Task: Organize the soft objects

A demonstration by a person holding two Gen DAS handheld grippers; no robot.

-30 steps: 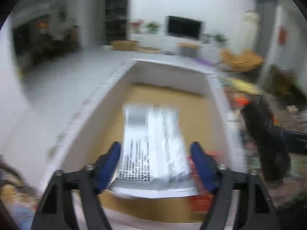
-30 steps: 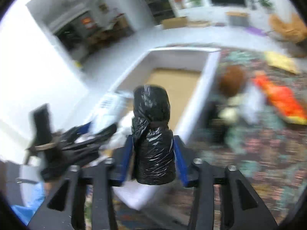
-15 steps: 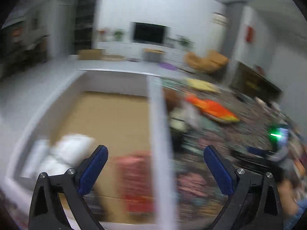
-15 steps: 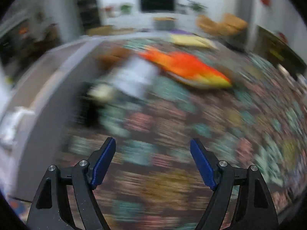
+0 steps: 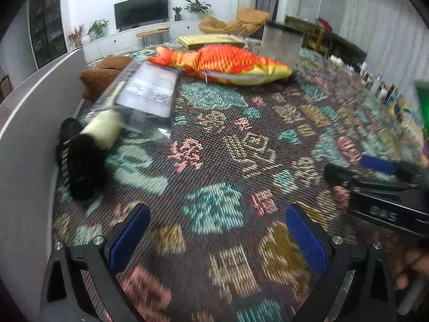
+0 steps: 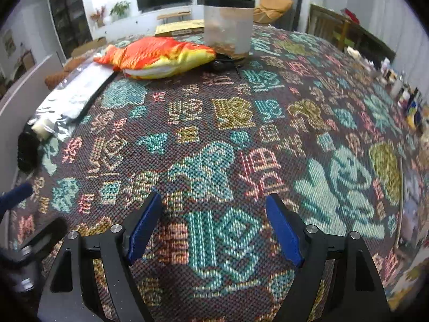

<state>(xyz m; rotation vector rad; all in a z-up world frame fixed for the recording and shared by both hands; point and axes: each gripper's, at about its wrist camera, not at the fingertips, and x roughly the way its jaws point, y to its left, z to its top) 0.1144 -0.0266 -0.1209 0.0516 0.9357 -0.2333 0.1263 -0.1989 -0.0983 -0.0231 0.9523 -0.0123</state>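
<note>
Both grippers hang empty over the patterned cloth (image 6: 241, 112). My left gripper (image 5: 217, 230) is open wide, with only cloth between its blue pads. The right gripper (image 6: 214, 225) is open too and holds nothing. An orange and yellow fish plush (image 5: 222, 64) (image 6: 158, 56) lies at the far side. A clear plastic package (image 5: 144, 94) (image 6: 75, 96) with a white roll inside lies left of it. A black fuzzy thing (image 5: 80, 166) (image 6: 26, 150) rests against the white box wall (image 5: 26, 134). A brown plush (image 5: 104, 75) sits behind the package.
A clear container with a black lid (image 6: 228, 26) stands just behind the fish. A flat yellow box (image 5: 203, 40) lies further back. Small bottles (image 6: 405, 94) line the cloth's right edge. The right gripper's body (image 5: 388, 185) shows at the right of the left wrist view.
My left gripper let go of a silver printed package over the box, and the right let go of a black bag roll. Both swung right and down to the cloth, empty.
</note>
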